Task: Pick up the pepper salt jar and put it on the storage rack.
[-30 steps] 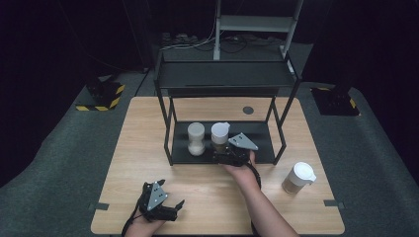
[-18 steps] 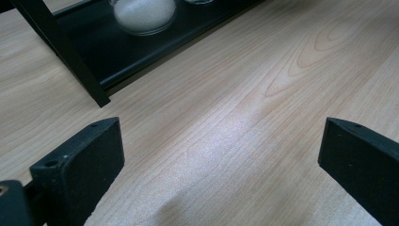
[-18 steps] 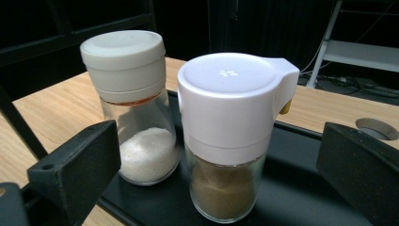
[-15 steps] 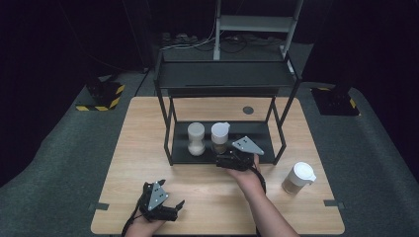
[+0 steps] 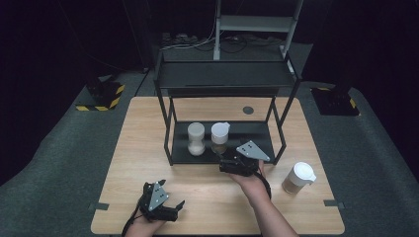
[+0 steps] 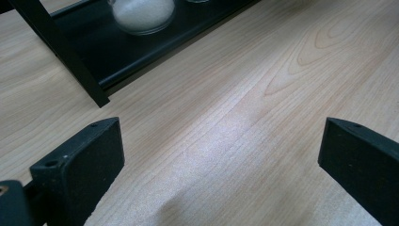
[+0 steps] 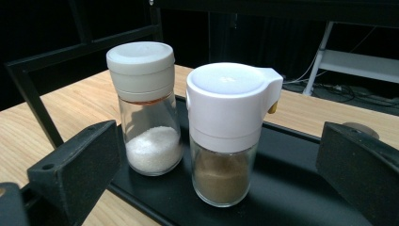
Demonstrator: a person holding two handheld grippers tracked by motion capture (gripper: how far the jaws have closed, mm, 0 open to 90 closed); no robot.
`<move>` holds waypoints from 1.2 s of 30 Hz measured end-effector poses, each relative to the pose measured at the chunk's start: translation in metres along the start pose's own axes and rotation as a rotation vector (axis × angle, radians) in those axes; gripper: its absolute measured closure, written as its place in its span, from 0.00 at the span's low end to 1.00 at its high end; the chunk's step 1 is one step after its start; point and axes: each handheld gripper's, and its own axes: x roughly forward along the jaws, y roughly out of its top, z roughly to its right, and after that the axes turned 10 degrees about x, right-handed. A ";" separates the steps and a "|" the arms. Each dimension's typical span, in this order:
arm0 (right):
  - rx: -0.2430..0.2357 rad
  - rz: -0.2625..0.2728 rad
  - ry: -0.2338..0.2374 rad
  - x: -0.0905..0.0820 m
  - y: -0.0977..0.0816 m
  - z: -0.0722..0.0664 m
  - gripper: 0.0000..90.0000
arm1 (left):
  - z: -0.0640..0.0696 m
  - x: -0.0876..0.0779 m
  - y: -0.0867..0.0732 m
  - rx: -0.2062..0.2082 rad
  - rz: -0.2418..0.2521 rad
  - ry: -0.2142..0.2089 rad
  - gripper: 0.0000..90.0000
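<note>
Two glass jars stand side by side on the black rack's lower shelf (image 5: 252, 129): a jar of white grains (image 5: 196, 138) (image 7: 146, 108) with a pale round cap, and a jar of brown powder (image 5: 220, 138) (image 7: 227, 133) with a white spouted lid. My right gripper (image 5: 232, 165) (image 7: 216, 183) is open just in front of the shelf, its jaws wide apart and facing both jars, touching neither. My left gripper (image 5: 170, 210) (image 6: 221, 174) rests open near the table's front left edge, over bare wood. In the left gripper view the white-grain jar (image 6: 141, 14) peeks in at the top.
A third jar with a white lid and brown contents (image 5: 298, 178) stands on the wooden table (image 5: 138, 153) at the right. The black two-level rack (image 5: 227, 74) has posts (image 6: 61, 52) at its corners. A round hole (image 5: 248, 110) sits in the tabletop behind it.
The right gripper has drawn back slightly from the shelf toward the person, away from the brown-powder jar. The left gripper has stayed in place.
</note>
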 end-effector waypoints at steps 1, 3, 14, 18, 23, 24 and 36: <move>0.001 0.000 -0.001 -0.002 0.000 0.000 0.00 | 0.000 0.000 0.000 0.000 0.000 0.000 0.01; -0.003 0.002 -0.001 -0.006 -0.001 0.000 0.00 | 0.000 0.000 0.000 0.000 0.000 0.000 0.01; -0.010 0.004 -0.003 -0.028 -0.013 0.004 0.00 | 0.000 0.000 0.000 0.006 -0.001 0.002 0.01; -0.030 0.004 -0.004 -0.037 -0.019 0.004 0.00 | 0.001 0.000 0.000 0.007 -0.002 0.002 0.01; -0.041 -0.012 -0.009 -0.048 -0.031 0.005 0.00 | 0.001 0.000 0.000 0.007 -0.002 0.005 0.01; -0.044 -0.014 -0.011 -0.049 -0.033 0.005 0.00 | 0.001 0.000 0.000 0.007 -0.002 0.005 0.01; -0.089 -0.059 -0.021 -0.066 -0.062 0.007 0.00 | 0.001 0.000 0.000 0.007 -0.006 0.006 0.01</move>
